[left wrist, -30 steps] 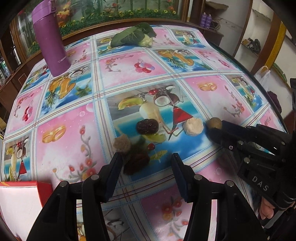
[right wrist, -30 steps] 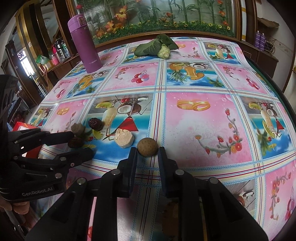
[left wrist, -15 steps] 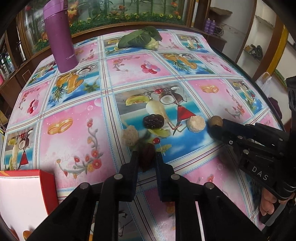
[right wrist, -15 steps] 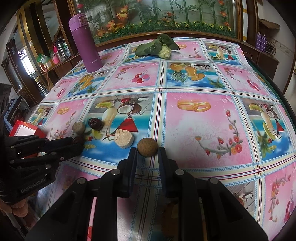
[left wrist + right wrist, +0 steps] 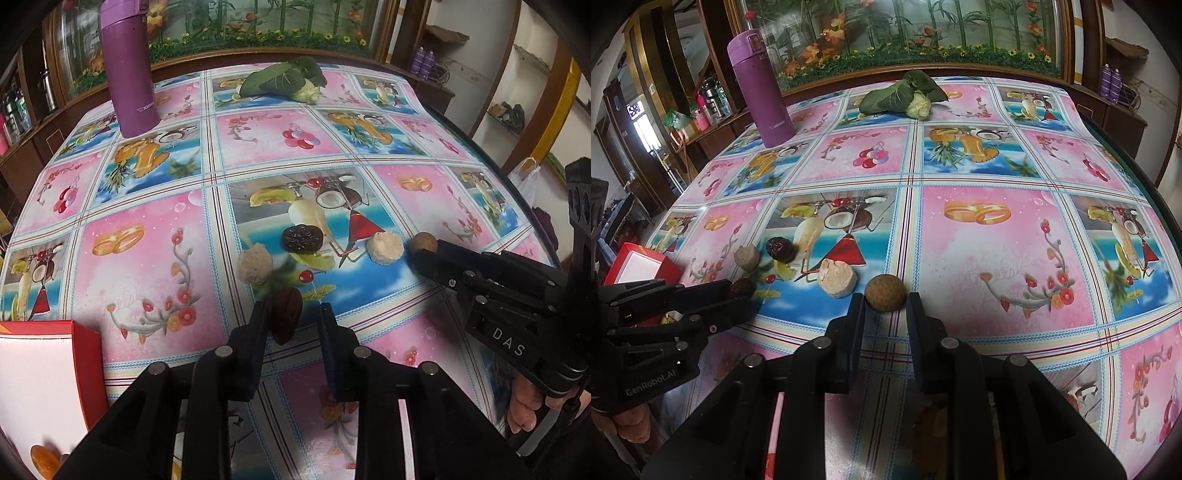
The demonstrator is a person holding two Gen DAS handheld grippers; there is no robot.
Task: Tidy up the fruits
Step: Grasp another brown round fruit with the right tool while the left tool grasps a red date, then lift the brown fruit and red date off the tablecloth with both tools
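My left gripper (image 5: 290, 317) is shut on a dark brown oblong fruit (image 5: 286, 314), which stands on end against the left finger; a sliver of cloth shows beside the right finger. My right gripper (image 5: 885, 306) is shut on a round brown fruit (image 5: 885, 293) that rests on the tablecloth. Between the two lie a pale cut chunk (image 5: 837, 278), a dark wrinkled fruit (image 5: 781, 249) and a beige rough ball (image 5: 746, 256). A red box (image 5: 86, 369) with a white inside sits at the near left, with something orange in it.
A purple flask (image 5: 127, 70) stands at the far left of the table. A leafy green vegetable (image 5: 284, 79) lies at the far middle. The table's dark edge (image 5: 1145, 177) curves along the right. A hand (image 5: 524, 410) holds the right gripper.
My left gripper went from wide open to closed around the dark brown fruit, turning it on end; its fingers now stand slightly wider than half a second ago. The right gripper has not moved.
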